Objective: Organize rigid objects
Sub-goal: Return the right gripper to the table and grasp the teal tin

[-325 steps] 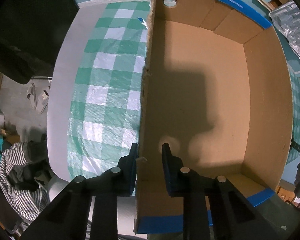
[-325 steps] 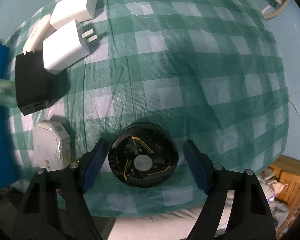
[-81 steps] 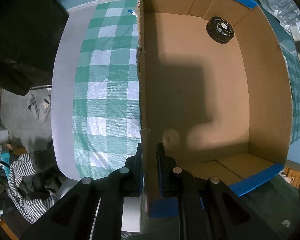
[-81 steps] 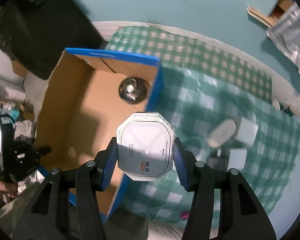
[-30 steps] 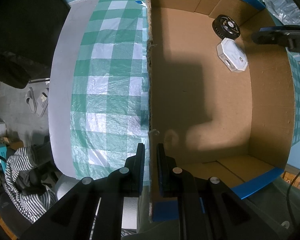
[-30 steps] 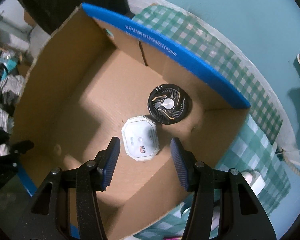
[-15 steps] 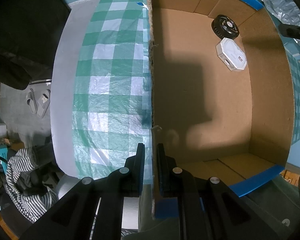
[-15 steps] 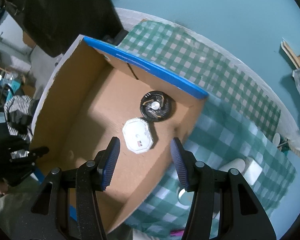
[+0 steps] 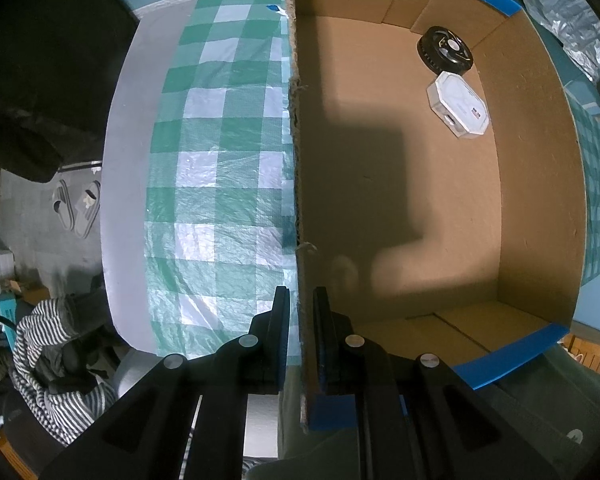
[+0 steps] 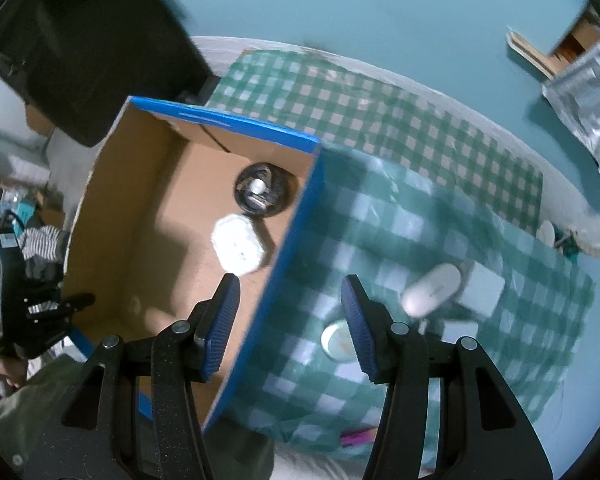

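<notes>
The left tool (image 9: 300, 312) pinches the box (image 9: 532, 184) wall. Inside the box, the fan (image 9: 446, 54) and white device (image 9: 458, 104) sit together in a far corner. The right tool (image 10: 290, 320) hangs half-wide, empty, above the box's edge.

Both grippers, left gripper (image 9: 300, 312) and right gripper (image 10: 290, 320): matte black angular arms, round silver screws at joints, ribbed blue finger pads (image 10: 220, 320). Olive-green garment at frame bottom.

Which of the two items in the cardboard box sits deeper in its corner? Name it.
The round black cooling fan: it sits in the corner of the cardboard box, while the white octagonal device lies beside it, further out on the floor.
</notes>
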